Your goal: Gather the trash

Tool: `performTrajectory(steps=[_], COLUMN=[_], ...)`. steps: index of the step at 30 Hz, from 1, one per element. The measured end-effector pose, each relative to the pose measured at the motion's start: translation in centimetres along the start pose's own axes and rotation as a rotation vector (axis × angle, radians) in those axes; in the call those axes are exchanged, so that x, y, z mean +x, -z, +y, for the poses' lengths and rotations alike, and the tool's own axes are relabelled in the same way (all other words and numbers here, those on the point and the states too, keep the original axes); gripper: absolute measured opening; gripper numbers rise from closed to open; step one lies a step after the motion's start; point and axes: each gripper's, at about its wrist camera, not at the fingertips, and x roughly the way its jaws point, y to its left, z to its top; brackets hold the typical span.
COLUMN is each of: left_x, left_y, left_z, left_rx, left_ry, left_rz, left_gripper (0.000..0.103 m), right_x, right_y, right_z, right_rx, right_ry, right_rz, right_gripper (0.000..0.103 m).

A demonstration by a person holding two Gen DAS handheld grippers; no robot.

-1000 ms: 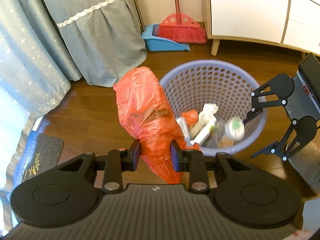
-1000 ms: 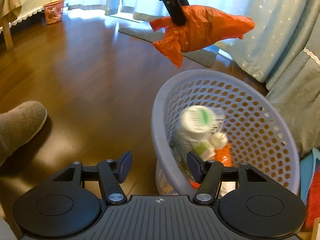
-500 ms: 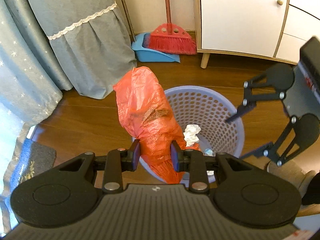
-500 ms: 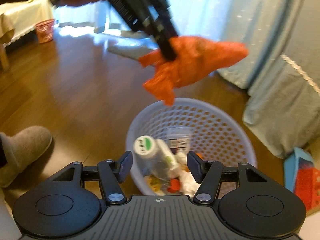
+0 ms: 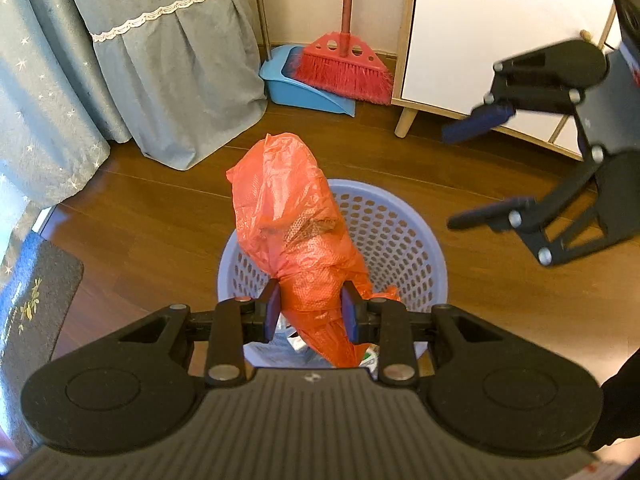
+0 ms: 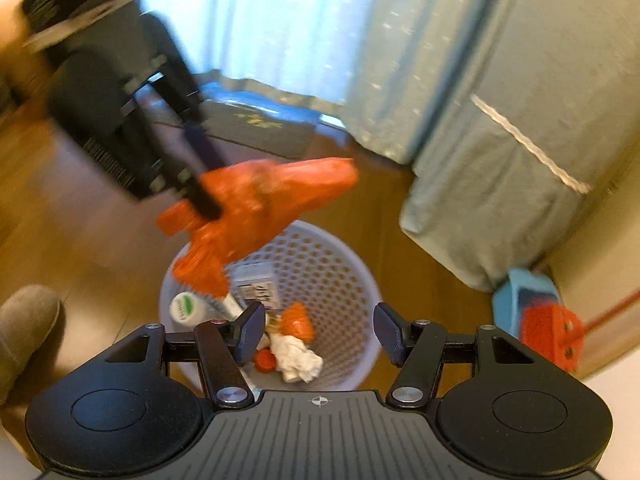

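My left gripper (image 5: 308, 310) is shut on a crumpled orange plastic bag (image 5: 292, 232), which hangs above a lilac perforated basket (image 5: 416, 248) on the wooden floor. In the right wrist view the same orange bag (image 6: 260, 208) is blurred over the basket (image 6: 340, 264), pinched by the left gripper (image 6: 208, 196). Inside the basket lie a white bottle with a green label (image 6: 186, 308), a crumpled tissue (image 6: 298, 358), a small carton and orange scraps. My right gripper (image 6: 320, 332) stands open and empty high above the basket; in the left wrist view the right gripper (image 5: 468, 172) is at the right.
A red broom (image 5: 344, 68) and blue dustpan (image 5: 296, 88) lean in the corner by a white cabinet (image 5: 500, 40). Grey-blue curtains (image 5: 80, 80) hang to the left, a dark mat (image 5: 28, 300) lies by them. A person's grey slipper (image 6: 24, 328) stands left of the basket.
Both grippers have risen and the basket looks smaller and farther below. The left gripper carried the orange bag from beside the basket to over it. The right gripper lifted away, still open.
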Motion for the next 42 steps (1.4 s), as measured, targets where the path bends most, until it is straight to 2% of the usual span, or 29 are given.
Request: performTrajectory(steps=[4,9,11,13,15,18,21,25,27,28,36,42], left_x=[-0.2,0.0,0.1,0.4,0.9,1.8,2.5,3.8,4.4,4.6,3.4,2.8], left_y=[-0.2,-0.2,-0.1,0.1,0.2,-0.1,-0.8,-1.1,-1.1,-1.2,-0.8,0.3], left_z=[-0.4,-0.9,-0.9,-0.9,-1.2,-1.3,-1.6,-2.2,-2.5,-2.4,-1.1,-0.4], left_rx=[-0.062,-0.129,-0.161,-0.194,-0.188,-0.202,-0.216,-0.235,-0.240,-0.248,-0.267,-0.264], left_ry=[0.006,0.005,0.011,0.023,0.023,0.035,0.049,0.073,0.071,0.058,0.022,0.001], left_rz=[0.000,0.001,0.000,-0.004,-0.006,-0.007,-0.020,-0.014,-0.013,-0.012,-0.034,-0.012], left_gripper=[0.027,0.027,0.027,0.027,0.027,0.027,0.027,0.027,0.033,0.044,0.047,0.056], right_x=[-1.1,-2.1,-2.1,-1.8,-1.9,-3.0,-3.0,-2.0,-2.0,-1.9,-0.9,-0.5], right_y=[-1.4,-1.1,-0.1,0.5,0.0,-1.2,-1.5,-1.4,-1.3,-1.2,-0.6,-0.3], right_z=[-1.9,-3.3,-3.5,-4.0,-4.8,-5.5,-6.1,-6.3,-6.5,-6.6,-6.9,-6.2], right_rx=[0.216,0.536,0.623,0.694,0.711,0.691,0.723,0.715,0.707,0.713,0.729,0.704], right_ry=[0.075,0.121,0.122,0.087,0.080,0.134,0.138,0.137,0.152,0.161,0.153,0.153], right_rz=[0.065,0.068,0.055,0.062,0.069,0.026,0.010,0.033,0.030,0.027,0.047,0.066], right_gripper=[0.057,0.057,0.057,0.057,0.057,0.057,0.057,0.057,0.057,0.057,0.057,0.057])
